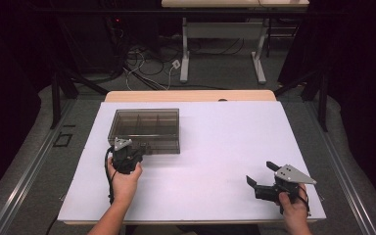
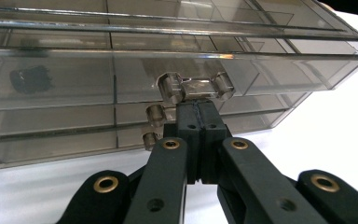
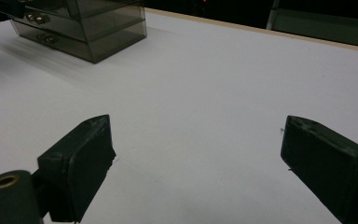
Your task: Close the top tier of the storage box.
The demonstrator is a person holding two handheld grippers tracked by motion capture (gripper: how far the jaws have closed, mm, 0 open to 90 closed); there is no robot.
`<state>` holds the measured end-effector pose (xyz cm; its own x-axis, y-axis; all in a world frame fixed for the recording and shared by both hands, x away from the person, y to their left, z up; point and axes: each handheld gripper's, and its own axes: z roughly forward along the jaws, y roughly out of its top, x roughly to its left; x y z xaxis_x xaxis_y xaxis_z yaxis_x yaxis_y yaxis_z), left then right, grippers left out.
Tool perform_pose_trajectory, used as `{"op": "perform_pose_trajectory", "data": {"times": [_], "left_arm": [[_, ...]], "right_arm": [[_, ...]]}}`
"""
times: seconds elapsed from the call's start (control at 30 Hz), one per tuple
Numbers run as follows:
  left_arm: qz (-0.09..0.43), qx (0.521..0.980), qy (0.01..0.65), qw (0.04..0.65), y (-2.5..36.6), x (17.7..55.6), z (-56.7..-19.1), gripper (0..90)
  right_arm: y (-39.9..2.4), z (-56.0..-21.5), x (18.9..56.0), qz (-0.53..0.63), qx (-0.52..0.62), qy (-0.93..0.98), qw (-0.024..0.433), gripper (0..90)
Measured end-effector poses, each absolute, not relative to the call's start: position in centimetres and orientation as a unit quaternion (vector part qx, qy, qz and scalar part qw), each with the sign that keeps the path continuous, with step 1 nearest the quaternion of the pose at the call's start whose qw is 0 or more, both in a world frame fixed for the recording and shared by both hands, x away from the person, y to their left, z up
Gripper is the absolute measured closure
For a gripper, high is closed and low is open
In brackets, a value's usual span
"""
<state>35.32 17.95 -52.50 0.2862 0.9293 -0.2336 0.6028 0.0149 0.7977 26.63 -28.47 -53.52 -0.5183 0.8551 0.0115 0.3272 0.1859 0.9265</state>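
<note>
A smoky clear drawer box (image 1: 147,125) stands on the white table top (image 1: 215,147) at the back left. My left gripper (image 1: 141,148) is at its front face, shut, the two pads pressed flat together with nothing between them (image 2: 198,116). The tips sit just under the clear bar handle (image 2: 196,87) of the top drawer (image 2: 270,70), which sticks out a little past the drawers below. Whether the tips touch the handle I cannot tell. My right gripper (image 1: 261,173) rests near the front right of the table, open wide over bare surface (image 3: 196,140).
A small dark item (image 2: 30,79) lies inside the box at the left. Lower drawer knobs (image 2: 154,113) show beside my left jaws. In the right gripper view the box (image 3: 84,23) is far off at upper left. Table legs and cables lie beyond the far edge.
</note>
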Motion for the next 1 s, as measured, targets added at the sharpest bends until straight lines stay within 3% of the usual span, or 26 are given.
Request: {"op": "perform_pose_trajectory", "data": {"times": [1.0], "left_arm": [[0.185, 0.673, 0.568, 0.435, 17.71, 35.95, -52.76, 90.0]], "right_arm": [[-28.48, -53.72, 27.14, 0.494, 0.405, 0.721, 0.269, 8.8]]}}
